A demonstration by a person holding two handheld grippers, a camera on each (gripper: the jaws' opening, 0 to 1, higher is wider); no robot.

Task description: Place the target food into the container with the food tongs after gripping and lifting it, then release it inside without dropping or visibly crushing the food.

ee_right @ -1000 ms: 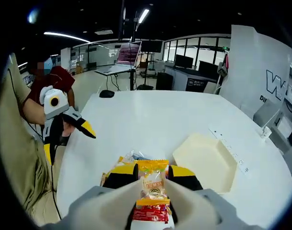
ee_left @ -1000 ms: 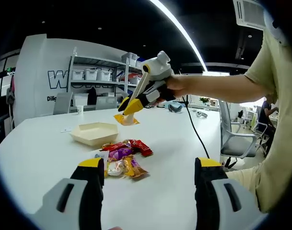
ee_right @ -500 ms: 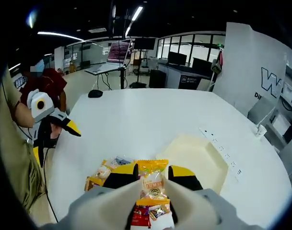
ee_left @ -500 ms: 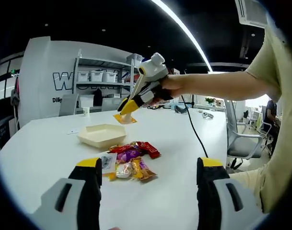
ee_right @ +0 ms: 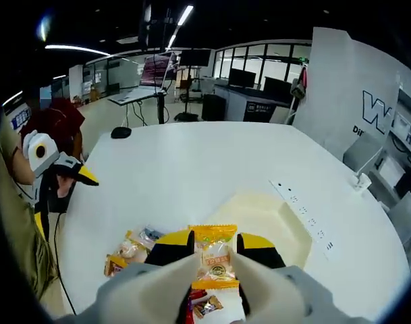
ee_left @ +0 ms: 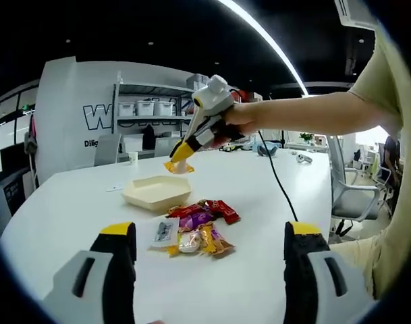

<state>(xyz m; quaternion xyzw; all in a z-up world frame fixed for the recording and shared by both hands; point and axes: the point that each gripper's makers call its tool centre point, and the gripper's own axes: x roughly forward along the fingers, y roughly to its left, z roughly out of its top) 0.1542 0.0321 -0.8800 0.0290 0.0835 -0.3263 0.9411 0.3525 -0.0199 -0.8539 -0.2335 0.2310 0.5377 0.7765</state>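
The snack packet, a small sealed pouch with an orange top edge, is sitting pinched between the jaws of the right tool, which are closing on its two flat sides. In the left gripper view the same packet is hanging from the right tool in the air above the far part of the table, just beyond the cream container. In the right gripper view the container is lying just past the jaw tips, a little to one side.

The packet is looking light and thin, with a crinkly film skin that is likely slippery, and soft or brittle contents that a hard squeeze could crush. The hold across the middle of the pouch, below the sealed edge, seems sensible; a light, steady pinch should be enough.

The left tool is standing with its jaws wide apart and nothing between them, hovering near the table's near edge. The remaining pile of wrapped snacks is lying on the table between it and the container, just beside the container's near wall.
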